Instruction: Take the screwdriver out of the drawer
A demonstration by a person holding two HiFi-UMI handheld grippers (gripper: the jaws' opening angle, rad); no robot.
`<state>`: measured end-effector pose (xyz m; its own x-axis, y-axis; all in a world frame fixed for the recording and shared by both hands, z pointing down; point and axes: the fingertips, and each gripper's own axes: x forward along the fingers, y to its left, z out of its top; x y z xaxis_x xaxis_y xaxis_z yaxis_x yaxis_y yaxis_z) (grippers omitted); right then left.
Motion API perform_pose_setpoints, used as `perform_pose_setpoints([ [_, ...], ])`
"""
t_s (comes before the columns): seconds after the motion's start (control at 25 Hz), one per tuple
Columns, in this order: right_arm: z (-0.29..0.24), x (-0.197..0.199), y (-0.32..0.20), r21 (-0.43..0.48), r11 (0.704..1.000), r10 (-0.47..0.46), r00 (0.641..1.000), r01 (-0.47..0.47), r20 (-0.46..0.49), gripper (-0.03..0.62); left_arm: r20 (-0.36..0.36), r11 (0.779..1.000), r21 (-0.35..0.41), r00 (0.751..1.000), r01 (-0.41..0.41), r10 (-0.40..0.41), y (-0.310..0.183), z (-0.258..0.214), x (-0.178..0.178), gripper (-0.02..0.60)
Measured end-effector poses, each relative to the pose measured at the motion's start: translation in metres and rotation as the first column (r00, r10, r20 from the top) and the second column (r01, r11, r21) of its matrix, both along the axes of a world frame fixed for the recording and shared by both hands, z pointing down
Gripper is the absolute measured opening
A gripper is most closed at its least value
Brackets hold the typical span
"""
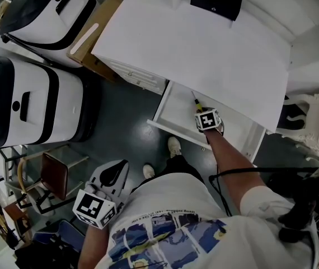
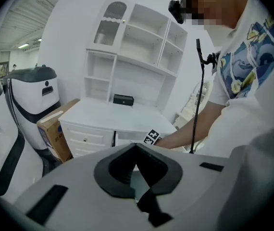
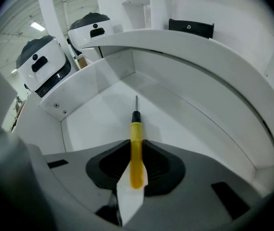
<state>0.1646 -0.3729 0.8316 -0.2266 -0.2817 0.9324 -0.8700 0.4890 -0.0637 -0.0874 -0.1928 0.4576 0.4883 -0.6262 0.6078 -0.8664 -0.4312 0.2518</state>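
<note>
The white drawer stands pulled out from under the desk top. Inside it lies a screwdriver with a yellow handle, black collar and thin metal shaft. My right gripper reaches steeply down into the drawer. In the right gripper view its jaws are closed against both sides of the yellow handle of the screwdriver, the right gripper holding it with the shaft pointing to the drawer's back. My left gripper hangs low beside the person's body, away from the desk. The left gripper is shut with nothing in it.
A black box sits at the back of the desk under the shelf unit. Two white robot bodies and a cardboard box stand left of the desk. A brown chair is near left, a white chair at right.
</note>
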Motion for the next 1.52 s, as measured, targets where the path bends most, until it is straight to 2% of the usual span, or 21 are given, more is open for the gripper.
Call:
perform_pose_setpoints([
  [0.4, -0.034, -0.011, 0.025, -0.051, 0.999, -0.018, 1.000, 0.019, 0.017, 0.097, -0.042, 0.998, 0.048, 0.998, -0.048, 0.051, 0.006, -0.005, -0.014, 0.014],
  [0.56, -0.048, -0.012, 0.027, -0.008, 0.999, -0.039, 0.999, 0.039, 0.026, 0.097, -0.073, 0.996, 0.067, 0.996, -0.051, 0.056, 0.010, -0.009, -0.016, 0.014],
  [0.68, -0.063, -0.009, 0.039, -0.018, 0.999, -0.041, 0.999, 0.042, 0.018, 0.097, -0.087, 0.995, 0.080, 0.994, -0.057, 0.064, 0.016, -0.012, -0.020, 0.014],
  [0.8, -0.088, -0.006, 0.036, 0.045, 0.997, -0.064, 0.998, 0.064, -0.006, 0.097, -0.100, 0.993, 0.097, 0.992, -0.070, 0.080, 0.023, -0.013, -0.023, 0.014],
  [1.0, -0.125, -0.007, 0.049, 0.089, 0.994, -0.065, 0.998, 0.064, 0.010, 0.097, -0.118, 0.988, 0.128, 0.988, -0.083, 0.098, 0.035, -0.018, -0.028, 0.014],
  [1.28, -0.175, -0.025, 0.083, 0.149, 0.988, -0.048, 0.996, 0.037, 0.069, 0.097, -0.127, 0.981, 0.160, 0.984, -0.107, 0.128, 0.057, -0.020, -0.042, 0.014],
  [1.52, -0.214, -0.053, 0.123, 0.189, 0.980, -0.086, 0.987, 0.060, 0.136, 0.097, -0.130, 0.976, 0.183, 0.981, -0.118, 0.143, 0.077, -0.022, -0.054, 0.014],
])
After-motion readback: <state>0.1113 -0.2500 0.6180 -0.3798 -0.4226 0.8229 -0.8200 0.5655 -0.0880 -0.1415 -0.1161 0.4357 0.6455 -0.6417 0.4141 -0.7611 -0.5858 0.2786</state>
